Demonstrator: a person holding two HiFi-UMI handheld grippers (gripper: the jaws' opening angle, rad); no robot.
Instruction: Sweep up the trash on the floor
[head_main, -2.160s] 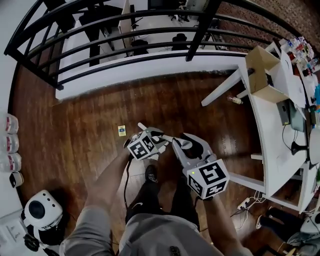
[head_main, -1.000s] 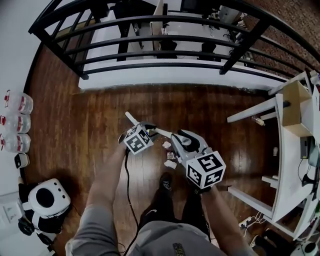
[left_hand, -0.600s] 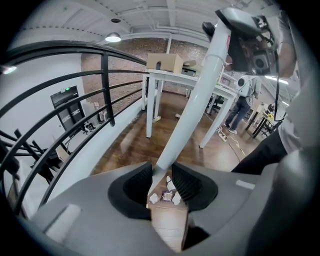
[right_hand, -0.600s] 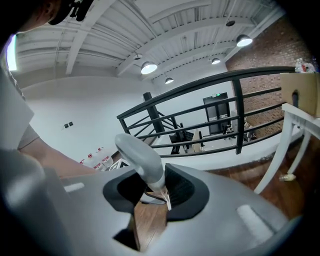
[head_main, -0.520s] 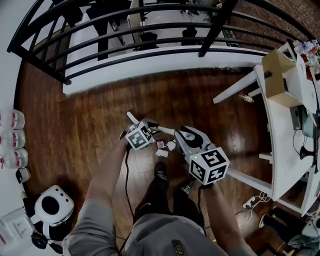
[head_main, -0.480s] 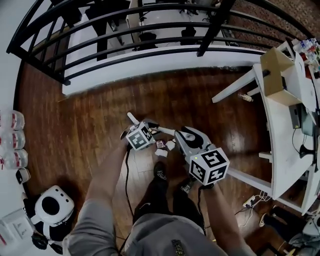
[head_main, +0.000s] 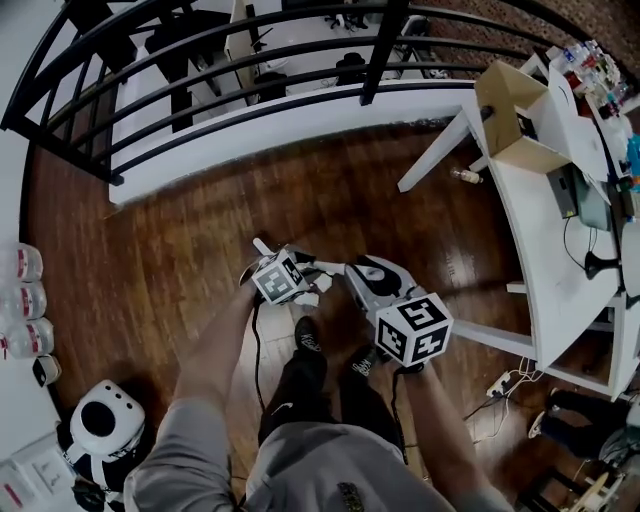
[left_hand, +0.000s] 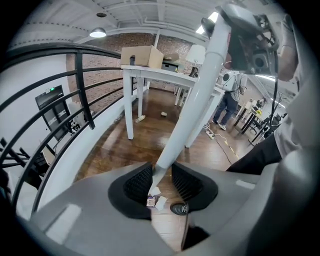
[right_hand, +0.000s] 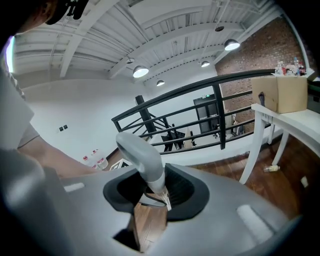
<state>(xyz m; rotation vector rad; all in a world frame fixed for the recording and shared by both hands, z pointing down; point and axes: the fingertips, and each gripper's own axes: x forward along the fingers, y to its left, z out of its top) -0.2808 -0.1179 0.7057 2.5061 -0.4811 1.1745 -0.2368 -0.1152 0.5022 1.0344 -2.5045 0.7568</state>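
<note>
A smooth, round white pole (left_hand: 192, 107) is clamped between the ribbed black pads (left_hand: 136, 184) of the left gripper (left_hand: 161, 181) and slants toward the upper right of the left gripper view. A curved grey handle (right_hand: 142, 157), matte and rounded at its end, is grasped by the right gripper (right_hand: 156, 192). It appears to be the top of the same pole, though the join is not clearly seen.

The trash (left_hand: 155, 201) is seen as a few small crumpled scraps, mostly white with one darker printed piece. They lie on the floor (head_main: 170, 250) just below the left gripper's jaws, beside a dark shoe (left_hand: 180, 208). The floor is laid in glossy dark brown wooden planks.

In the head view, a black barred railing (head_main: 378, 55) is shown across the top. A white tabletop (head_main: 550, 240) bearing an open cardboard box (head_main: 505, 110) is shown at the right.
</note>
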